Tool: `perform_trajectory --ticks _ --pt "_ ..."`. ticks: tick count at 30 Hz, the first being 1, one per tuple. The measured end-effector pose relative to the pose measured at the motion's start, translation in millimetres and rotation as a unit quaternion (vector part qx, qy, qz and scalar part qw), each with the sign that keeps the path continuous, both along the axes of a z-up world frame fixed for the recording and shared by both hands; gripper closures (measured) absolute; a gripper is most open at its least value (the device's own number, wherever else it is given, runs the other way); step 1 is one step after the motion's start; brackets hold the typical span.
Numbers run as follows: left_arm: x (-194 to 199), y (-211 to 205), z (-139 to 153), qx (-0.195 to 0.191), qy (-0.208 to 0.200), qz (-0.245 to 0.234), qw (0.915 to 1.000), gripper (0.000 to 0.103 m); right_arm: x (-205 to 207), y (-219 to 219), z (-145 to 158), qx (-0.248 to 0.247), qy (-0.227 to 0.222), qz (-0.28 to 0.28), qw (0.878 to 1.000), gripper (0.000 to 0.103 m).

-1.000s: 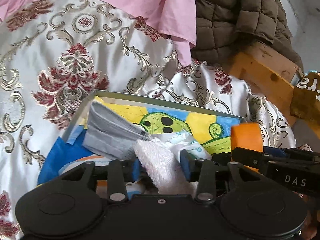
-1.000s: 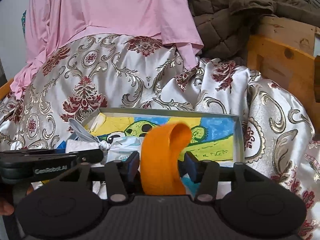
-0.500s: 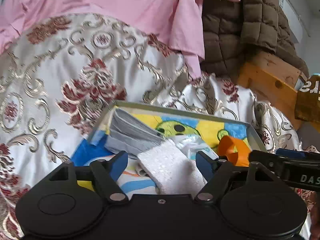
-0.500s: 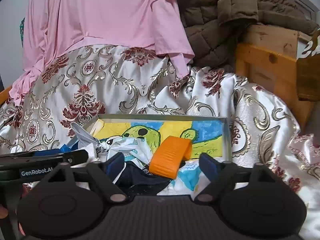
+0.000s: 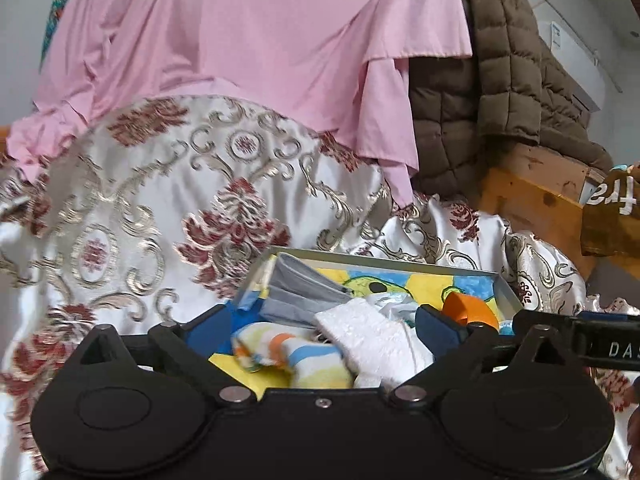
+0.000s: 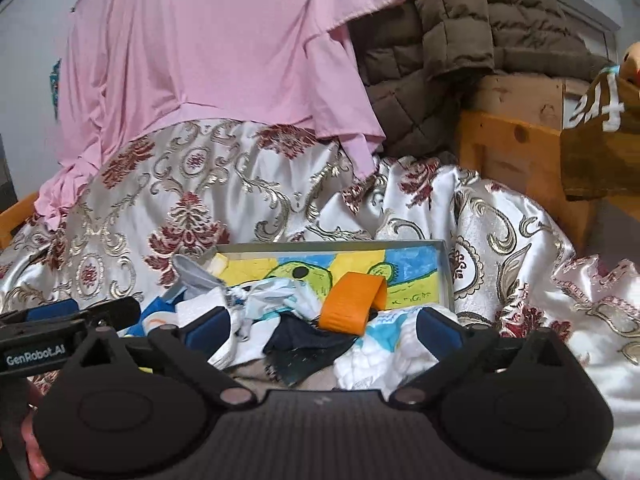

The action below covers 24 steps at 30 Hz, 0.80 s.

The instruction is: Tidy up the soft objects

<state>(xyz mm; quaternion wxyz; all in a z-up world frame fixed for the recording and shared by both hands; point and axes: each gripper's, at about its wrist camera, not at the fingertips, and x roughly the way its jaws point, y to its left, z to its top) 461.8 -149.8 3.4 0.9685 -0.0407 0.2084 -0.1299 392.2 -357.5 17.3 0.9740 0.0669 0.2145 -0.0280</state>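
Both the left gripper [image 5: 324, 326] and right gripper [image 6: 322, 326] have just sprung open, white towel [image 5: 368, 332] and orange band [image 6: 352, 300] dropped in the tray [image 6: 444, 276]; next, fetch another soft piece.

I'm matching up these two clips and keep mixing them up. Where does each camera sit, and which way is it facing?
Left wrist: on the left gripper, facing forward and slightly down at the box on the bedspread; its open fingers show, with the right gripper entering at right.
Right wrist: on the right gripper, same heading; its open fingers show, the left gripper entering at left.
Shared: box, orange strap, pink cloth, brown jacket.
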Motion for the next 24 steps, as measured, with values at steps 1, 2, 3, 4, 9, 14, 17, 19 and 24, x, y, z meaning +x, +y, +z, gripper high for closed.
perform_trajectory --ticks 1,2,3,4,9,14,17,19,24 --pt "-7 4 1 -0.001 -0.004 0.003 1.0 0.002 -5 3 1 -0.003 -0.002 0.001 1.0 0.0" --pt "-14 8 1 -0.005 -0.006 0.009 0.9999 0.001 -10 6 1 -0.005 -0.004 0.002 1.0 0.0" --pt "-21 12 0 -0.013 -0.007 0.013 0.9998 0.001 -15 9 1 -0.005 -0.004 0.003 1.0 0.0" --pt "-28 17 -1 -0.021 -0.008 0.019 0.9996 0.001 -20 13 1 -0.006 -0.006 0.003 1.0 0.0" --pt "-63 32 -10 -0.049 -0.012 0.036 0.9981 0.001 -42 27 3 -0.012 -0.018 0.004 1.0 0.0" --pt "-97 42 -11 -0.039 -0.026 0.035 0.9983 0.001 -64 41 4 -0.022 -0.035 0.01 0.999 0.0" --pt "-115 49 -10 -0.035 -0.033 0.045 0.9979 0.001 -80 49 7 -0.027 -0.048 0.013 0.998 0.0" --pt "-127 54 -7 -0.032 -0.037 0.057 0.9972 0.001 -91 52 11 -0.026 -0.052 0.013 0.998 0.0" --pt "-157 68 3 -0.037 -0.044 0.087 0.9945 0.001 -118 62 23 -0.026 -0.066 0.02 0.997 0.0"
